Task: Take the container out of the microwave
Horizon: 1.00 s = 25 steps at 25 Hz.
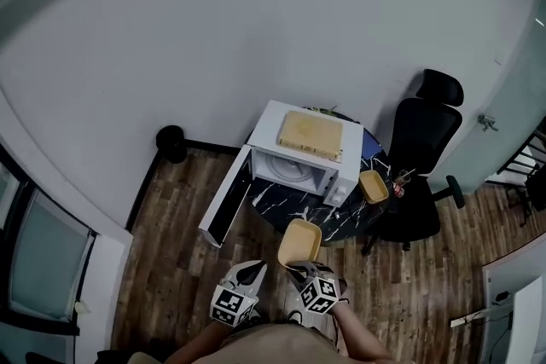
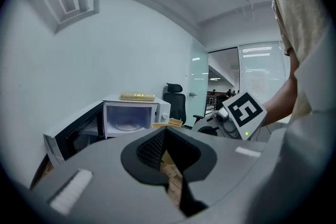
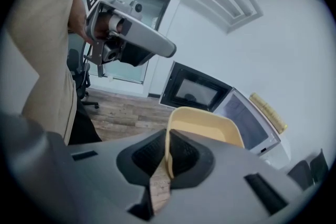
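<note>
Right gripper (image 3: 167, 159) — on container (image 3: 208, 126) rim

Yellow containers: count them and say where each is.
2. One yellow container is pinched by its rim in the right gripper; a second yellow container sits on the dark table beside the microwave. Some may be hidden.

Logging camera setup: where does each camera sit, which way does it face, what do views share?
Head view: on the person's head, looking steeply down at the open microwave; shows left claw, right claw, forearms.
Left gripper view: on the left claw, facing the microwave; shows the person's arm, torso.
Right gripper view: on the right claw, looking along the gripped yellow container; shows the torso.
Shared: all three show the microwave.
</note>
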### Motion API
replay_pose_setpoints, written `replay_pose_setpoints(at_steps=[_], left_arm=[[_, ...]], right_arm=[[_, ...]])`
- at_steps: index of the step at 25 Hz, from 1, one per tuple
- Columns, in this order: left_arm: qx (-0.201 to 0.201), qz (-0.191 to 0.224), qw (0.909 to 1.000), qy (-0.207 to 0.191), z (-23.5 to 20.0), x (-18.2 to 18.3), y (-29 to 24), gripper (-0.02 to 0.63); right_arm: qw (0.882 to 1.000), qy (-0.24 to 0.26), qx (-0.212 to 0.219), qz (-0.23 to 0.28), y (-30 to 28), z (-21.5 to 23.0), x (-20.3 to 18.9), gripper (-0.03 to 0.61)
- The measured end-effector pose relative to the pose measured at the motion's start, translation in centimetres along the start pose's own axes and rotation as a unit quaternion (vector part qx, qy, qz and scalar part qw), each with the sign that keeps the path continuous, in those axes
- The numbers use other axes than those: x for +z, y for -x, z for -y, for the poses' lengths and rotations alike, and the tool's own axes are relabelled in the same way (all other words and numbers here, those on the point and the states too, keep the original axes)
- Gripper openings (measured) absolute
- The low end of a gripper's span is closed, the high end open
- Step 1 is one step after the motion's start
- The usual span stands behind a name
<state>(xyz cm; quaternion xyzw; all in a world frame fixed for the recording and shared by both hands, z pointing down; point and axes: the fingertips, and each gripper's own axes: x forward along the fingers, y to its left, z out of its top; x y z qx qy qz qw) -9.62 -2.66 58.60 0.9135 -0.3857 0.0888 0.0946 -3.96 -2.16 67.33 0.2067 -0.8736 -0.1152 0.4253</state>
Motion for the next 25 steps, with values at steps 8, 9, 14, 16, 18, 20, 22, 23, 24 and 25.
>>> replay_pose_setpoints(at_steps=[8, 9, 14, 16, 18, 20, 22, 23, 24, 25], left_arm=[[0.024, -0.001, 0.9997, 0.000, 1.7, 0.9, 0.0, 0.008], [0.027, 0.000, 0.9996, -0.003, 1.8, 1.0, 0.0, 0.008], [0.044, -0.006, 0.9990, 0.004, 2.2, 0.6, 0.3, 0.008], [0.045, -0.003, 0.9990, 0.005, 2.2, 0.9, 0.0, 0.008], [0.042, 0.000, 0.9991, 0.004, 2.4, 1.4, -0.2, 0.008], [0.042, 0.004, 0.9991, -0.003, 2.2, 2.0, -0.4, 0.008], [0.044, 0.010, 0.9989, -0.008, 1.6, 2.7, -0.7, 0.008], [0.046, 0.012, 0.9988, -0.010, 1.3, 3.0, -0.9, 0.008], [0.047, 0.015, 0.9987, -0.013, 1.1, 3.4, -1.2, 0.008], [0.048, 0.017, 0.9986, -0.015, 0.8, 3.8, -1.4, 0.008]], right_arm=[[1.000, 0.006, 0.009, 0.020, 2.1, 0.1, -1.5, 0.009], [1.000, 0.010, 0.011, 0.023, 2.1, 0.1, -1.4, 0.009], [0.999, 0.025, 0.022, 0.029, 2.3, -0.2, -1.3, 0.009], [0.999, 0.026, 0.018, 0.032, 2.6, 0.3, -1.3, 0.009], [0.999, 0.022, 0.015, 0.033, 3.0, 0.5, -1.4, 0.009], [0.999, 0.021, 0.014, 0.034, 3.3, 0.7, -1.4, 0.009], [0.999, 0.027, 0.011, 0.035, 3.4, 1.4, -1.2, 0.009], [0.999, 0.031, 0.009, 0.036, 3.4, 1.9, -1.1, 0.009], [0.999, 0.035, 0.007, 0.036, 3.5, 2.4, -0.9, 0.009], [0.999, 0.039, 0.005, 0.037, 3.5, 2.8, -0.8, 0.009]])
